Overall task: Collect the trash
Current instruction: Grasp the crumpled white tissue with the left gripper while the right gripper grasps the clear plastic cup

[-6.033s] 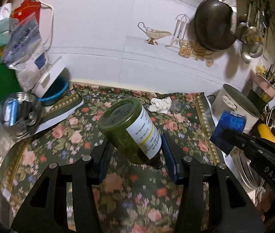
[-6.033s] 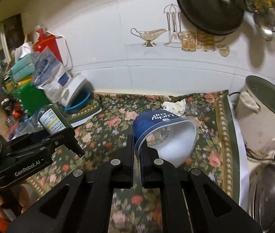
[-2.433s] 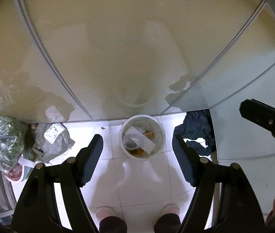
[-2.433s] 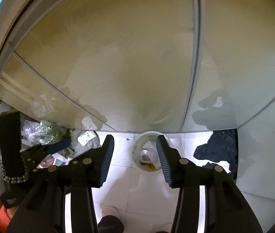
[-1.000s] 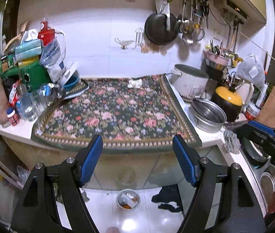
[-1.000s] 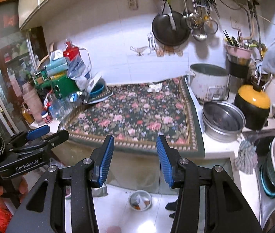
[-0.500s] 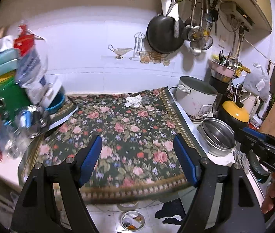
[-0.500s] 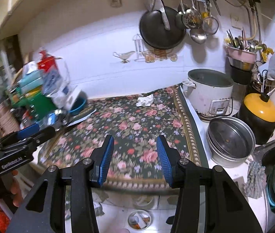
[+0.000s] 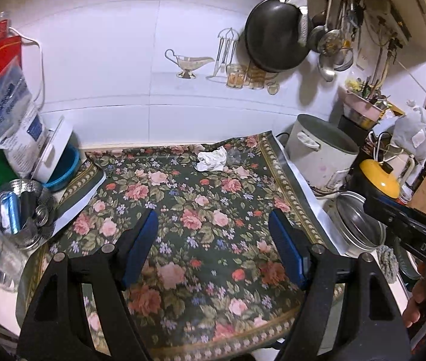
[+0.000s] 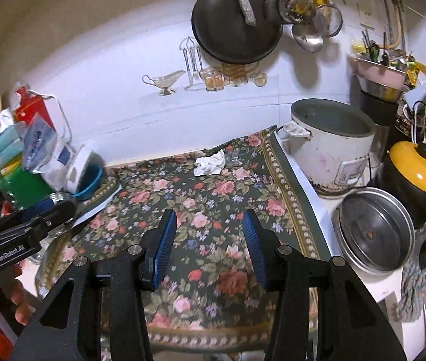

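Floral cloth (image 9: 213,210), crumpled paper (image 9: 211,158), shiny metal pot (image 10: 375,234).

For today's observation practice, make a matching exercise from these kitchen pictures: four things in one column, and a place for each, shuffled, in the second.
Things
1. crumpled tissue
2. black frying pan
3. yellow-lidded pot
4. blue bowl

Places
A. hanging on the wall
B. at the far edge of the floral cloth
C. on the left, under a white lid
D. on the right, behind the steel pot

Pairs: 1-B, 2-A, 3-D, 4-C
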`<state>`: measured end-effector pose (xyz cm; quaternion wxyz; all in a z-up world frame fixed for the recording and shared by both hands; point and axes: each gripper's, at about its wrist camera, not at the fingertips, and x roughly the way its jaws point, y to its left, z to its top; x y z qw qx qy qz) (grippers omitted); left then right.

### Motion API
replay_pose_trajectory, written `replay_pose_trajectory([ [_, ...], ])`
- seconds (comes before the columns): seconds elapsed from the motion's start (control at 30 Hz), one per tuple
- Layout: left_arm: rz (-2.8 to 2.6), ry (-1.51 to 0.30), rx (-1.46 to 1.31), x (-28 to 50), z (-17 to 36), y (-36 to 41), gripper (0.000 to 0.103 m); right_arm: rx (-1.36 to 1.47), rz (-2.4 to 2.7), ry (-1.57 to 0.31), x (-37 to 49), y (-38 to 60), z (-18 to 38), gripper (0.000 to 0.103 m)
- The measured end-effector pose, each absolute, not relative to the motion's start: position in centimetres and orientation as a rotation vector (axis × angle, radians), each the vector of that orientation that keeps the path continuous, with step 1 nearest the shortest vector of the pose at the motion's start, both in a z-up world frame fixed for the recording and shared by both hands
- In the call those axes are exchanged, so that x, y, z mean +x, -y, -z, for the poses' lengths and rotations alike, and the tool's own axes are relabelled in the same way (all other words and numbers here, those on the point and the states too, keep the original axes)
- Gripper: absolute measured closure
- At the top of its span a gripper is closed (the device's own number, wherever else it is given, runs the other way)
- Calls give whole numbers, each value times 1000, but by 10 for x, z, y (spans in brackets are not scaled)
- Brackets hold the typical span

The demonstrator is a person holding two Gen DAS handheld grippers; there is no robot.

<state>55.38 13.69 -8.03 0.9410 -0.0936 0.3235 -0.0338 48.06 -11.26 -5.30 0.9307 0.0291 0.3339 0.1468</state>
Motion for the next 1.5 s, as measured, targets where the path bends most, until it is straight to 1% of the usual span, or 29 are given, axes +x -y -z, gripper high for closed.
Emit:
replay_pose_trajectory([
  [0.13,61,-674,-191,587,88,-139,28,59,-312,-714,521,107,65,60],
  [0.27,14,-685,-205,623,99,-142,28,61,-362,-754,573,102,79,56],
  [0.4,-21,-719,-256,669,116,-145,28,33,-398,-792,631,97,94,56],
  [0.73,-125,-842,-352,791,192,-151,28,30,-495,-911,779,81,161,56],
  [0.93,-125,-917,-381,845,231,-150,28,33,-508,-998,840,64,211,56],
  [1.13,-98,-966,-381,886,257,-143,28,37,-504,-1064,869,56,249,57],
  [1.17,-84,-971,-391,894,262,-141,28,44,-510,-1065,870,57,252,64],
  [1.2,-73,-975,-401,900,265,-141,28,49,-522,-1066,871,57,253,65],
  [1.5,-23,-1011,-464,954,300,-132,28,37,-515,-1029,852,80,240,66],
])
